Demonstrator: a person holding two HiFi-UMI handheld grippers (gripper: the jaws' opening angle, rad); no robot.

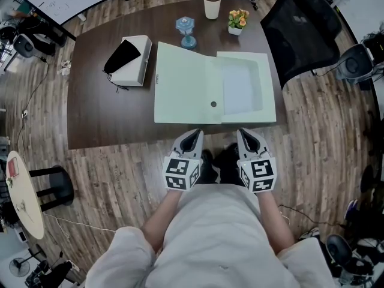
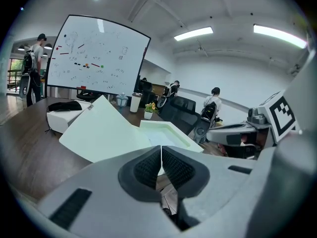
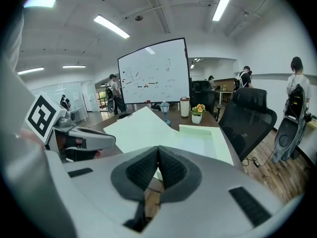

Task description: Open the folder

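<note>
The pale green box folder (image 1: 210,89) lies open on the dark wooden table (image 1: 96,119), its lid (image 1: 180,89) flipped to the left and its shallow tray (image 1: 243,89) on the right. It also appears ahead in the left gripper view, folder (image 2: 114,133), and in the right gripper view, folder (image 3: 158,128). My left gripper (image 1: 192,138) and right gripper (image 1: 248,138) hover side by side just off the table's near edge, clear of the folder. Both are shut with nothing between the pads, left gripper (image 2: 161,170), right gripper (image 3: 158,170).
On the table stand a white box with a black pouch (image 1: 129,59), a blue glass ornament (image 1: 185,32), a paper cup (image 1: 212,3) and a small flower pot (image 1: 237,21). A black office chair (image 1: 303,32) sits at the right. A whiteboard (image 2: 99,58) and people stand beyond.
</note>
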